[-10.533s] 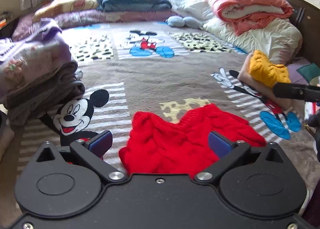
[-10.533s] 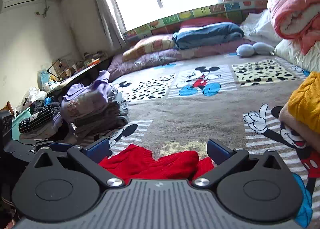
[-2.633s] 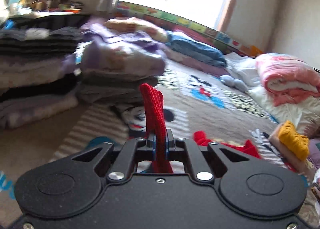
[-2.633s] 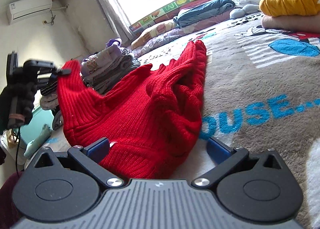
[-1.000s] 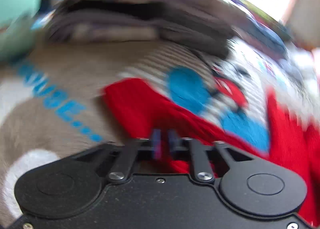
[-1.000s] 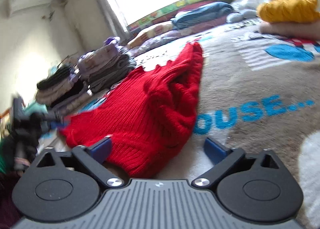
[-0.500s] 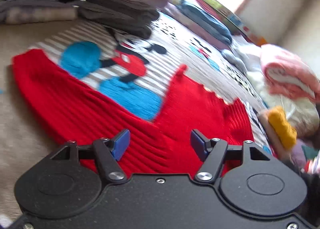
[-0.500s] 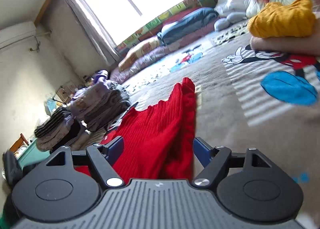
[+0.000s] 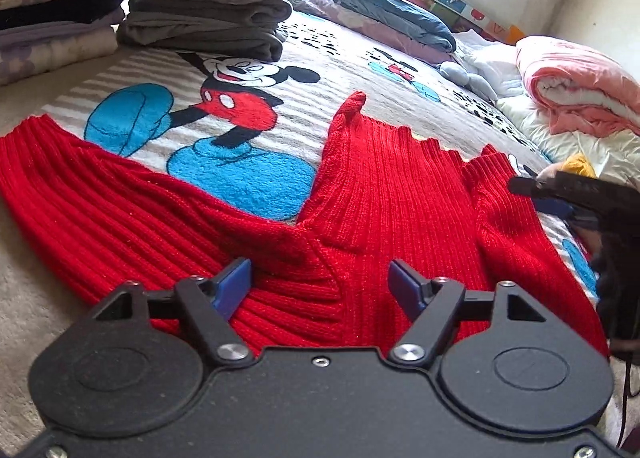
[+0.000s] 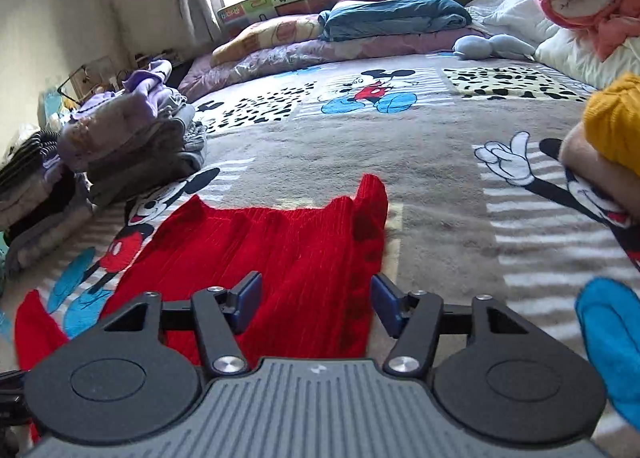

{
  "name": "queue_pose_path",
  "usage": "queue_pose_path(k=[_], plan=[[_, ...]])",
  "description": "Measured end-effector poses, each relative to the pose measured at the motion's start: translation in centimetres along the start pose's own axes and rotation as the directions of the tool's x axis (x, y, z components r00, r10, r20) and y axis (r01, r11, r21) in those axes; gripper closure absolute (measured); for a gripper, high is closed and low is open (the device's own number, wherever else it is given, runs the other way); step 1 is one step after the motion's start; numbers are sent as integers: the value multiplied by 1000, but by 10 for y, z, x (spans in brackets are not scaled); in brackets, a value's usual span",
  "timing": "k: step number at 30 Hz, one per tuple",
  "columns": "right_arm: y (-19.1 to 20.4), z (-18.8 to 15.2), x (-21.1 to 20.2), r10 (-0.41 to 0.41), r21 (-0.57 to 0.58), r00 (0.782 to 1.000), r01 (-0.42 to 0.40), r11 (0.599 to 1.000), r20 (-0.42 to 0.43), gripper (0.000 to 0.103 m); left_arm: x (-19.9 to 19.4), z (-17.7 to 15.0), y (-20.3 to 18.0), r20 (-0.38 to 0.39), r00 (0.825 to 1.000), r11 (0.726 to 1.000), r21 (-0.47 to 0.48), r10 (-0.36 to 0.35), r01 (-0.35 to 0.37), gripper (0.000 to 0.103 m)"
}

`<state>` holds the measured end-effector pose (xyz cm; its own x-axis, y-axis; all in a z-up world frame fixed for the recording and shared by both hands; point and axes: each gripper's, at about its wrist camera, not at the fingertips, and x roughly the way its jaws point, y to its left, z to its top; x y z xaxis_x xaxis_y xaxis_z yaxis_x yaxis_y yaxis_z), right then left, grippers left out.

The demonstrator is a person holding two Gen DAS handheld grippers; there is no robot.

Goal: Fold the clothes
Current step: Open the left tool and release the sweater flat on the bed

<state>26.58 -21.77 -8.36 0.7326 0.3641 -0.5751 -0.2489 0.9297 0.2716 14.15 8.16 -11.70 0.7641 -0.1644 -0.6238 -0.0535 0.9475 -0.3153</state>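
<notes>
Left sleeve: stretched out flat toward the left edge of the bed, cuff end at far left; 2.6 s ago pinched and lifted in the air, 1.0 s ago dragged low across the blanket, now released and lying spread.
Left hand-held gripper: jaws spread wide, nothing between the blue pads, poised just above the shoulder area of the red sweater; pressed together on the knit 1.0 s ago, parted by 0.5 s ago.
Sweater body: laid out on the Mickey Mouse blanket, hem pointing toward the pillows, 1 corner of the hem curled upward, ribbing mostly smooth.
Right sleeve: lies alongside the body on the right, less spread than the left one.
Right hand-held gripper: jaws spread, empty, hovering over the right edge of the sweater; visible at the right margin of the left wrist view.
Folded stacks: well apart from the sweater, at the left side of the bed.
Meaning for task: flattening stage judged near complete; no fold yet made; next move probably a sleeve brought over the body.
</notes>
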Motion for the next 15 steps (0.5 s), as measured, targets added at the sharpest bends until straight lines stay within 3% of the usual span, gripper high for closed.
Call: queue_pose_path(k=[2,4,5,6,8,15], plan=[[0,4,8,-6,-11,1000,6,1000,-8,49,2,-2,-2,1,1000,1000,15,8,-8,29],[0,7,16,-9,-14,1000,9,1000,-23,58,2,-3,-4,3,1000,999,35,17,-17,29],[-1,8,19,-11,-16,999,11,1000,-30,75,3,-3,-6,4,1000,999,47,21,-22,29],[0,8,20,-17,-24,999,17,1000,-30,85,3,-3,-7,5,1000,998,54,25,-25,29],[0,11,17,-23,-27,1000,23,999,-5,92,4,-4,-8,7,1000,997,64,29,-29,29],[-25,21,-39,-29,74,987,18,997,159,93,4,-5,-10,8,999,996,76,34,-35,29]])
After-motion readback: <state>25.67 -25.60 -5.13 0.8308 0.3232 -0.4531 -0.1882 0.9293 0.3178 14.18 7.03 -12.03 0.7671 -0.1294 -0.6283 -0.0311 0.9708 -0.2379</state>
